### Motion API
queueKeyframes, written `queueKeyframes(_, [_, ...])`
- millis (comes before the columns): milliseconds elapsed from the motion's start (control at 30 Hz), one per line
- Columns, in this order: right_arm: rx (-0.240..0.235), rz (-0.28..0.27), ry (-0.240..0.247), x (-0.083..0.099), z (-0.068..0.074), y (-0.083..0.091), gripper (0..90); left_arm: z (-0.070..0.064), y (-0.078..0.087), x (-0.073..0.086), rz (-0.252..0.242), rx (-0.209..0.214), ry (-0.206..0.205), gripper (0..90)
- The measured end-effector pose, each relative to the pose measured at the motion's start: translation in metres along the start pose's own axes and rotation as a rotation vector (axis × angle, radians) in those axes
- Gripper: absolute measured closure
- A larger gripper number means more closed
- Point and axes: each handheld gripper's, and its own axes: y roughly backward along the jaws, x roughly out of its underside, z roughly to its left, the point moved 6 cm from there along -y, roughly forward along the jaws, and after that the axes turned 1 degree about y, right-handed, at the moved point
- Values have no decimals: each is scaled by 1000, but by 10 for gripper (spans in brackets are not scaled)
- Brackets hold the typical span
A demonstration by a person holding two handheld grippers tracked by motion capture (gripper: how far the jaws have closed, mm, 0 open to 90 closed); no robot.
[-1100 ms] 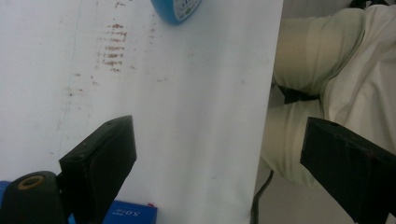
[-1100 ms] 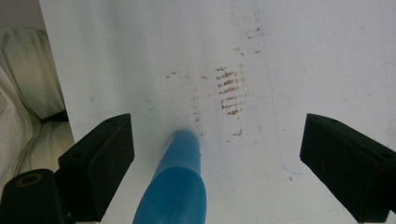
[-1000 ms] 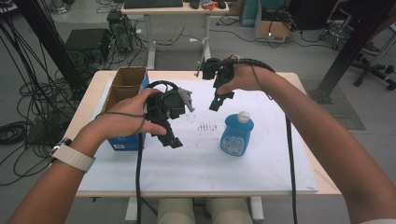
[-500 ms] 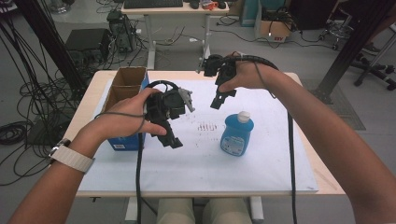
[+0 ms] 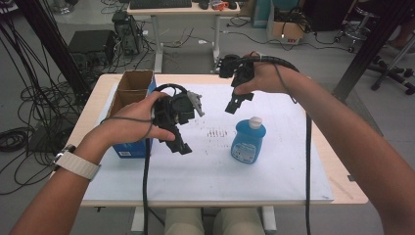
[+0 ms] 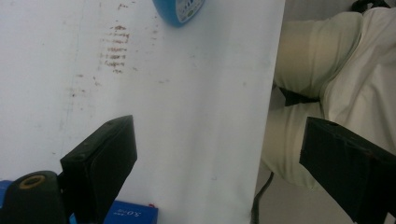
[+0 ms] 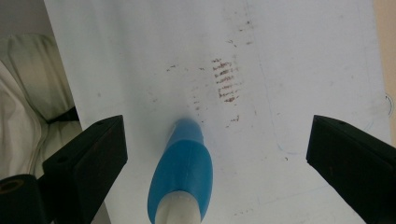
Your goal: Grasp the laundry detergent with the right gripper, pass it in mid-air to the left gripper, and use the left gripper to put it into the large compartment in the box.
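A blue bottle [image 5: 248,140] with a white cap stands upright on the white sheet [image 5: 210,166], right of centre. My right gripper [image 5: 239,102] hovers above and behind it, jaws wide open and empty; in the right gripper view the bottle [image 7: 182,177] stands between the spread jaws, seen from above. My left gripper [image 5: 179,142] is held above the sheet to the left of the bottle, open and empty. The left gripper view catches the bottle's base [image 6: 180,9] at the top edge.
An open cardboard box [image 5: 131,90] on a blue box [image 5: 132,149] stands at the table's left side, close behind my left hand. Brown smudges [image 5: 218,132] mark the sheet's middle. The person's legs [image 6: 327,70] lie past the near table edge.
Both hands have held nearly still; the right gripper has drifted slightly. The bottle has not moved.
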Motion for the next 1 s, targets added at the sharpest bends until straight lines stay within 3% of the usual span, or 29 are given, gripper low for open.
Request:
queueKeyframes(67, [11,0,-6,2,1,4,51,0,-1,-1,2,1,-6,114])
queueKeyframes(300, [-34,-8,-69,10,6,16,101,-1,-1,-1,6,-3,-8,132])
queueKeyframes(633, [7,-10,-76,23,4,25,88,-1,-2,-2,7,1,-14,140])
queueKeyframes(1000, [2,-6,-142,45,3,30,86,-2,-4,-4,2,6,-18,144])
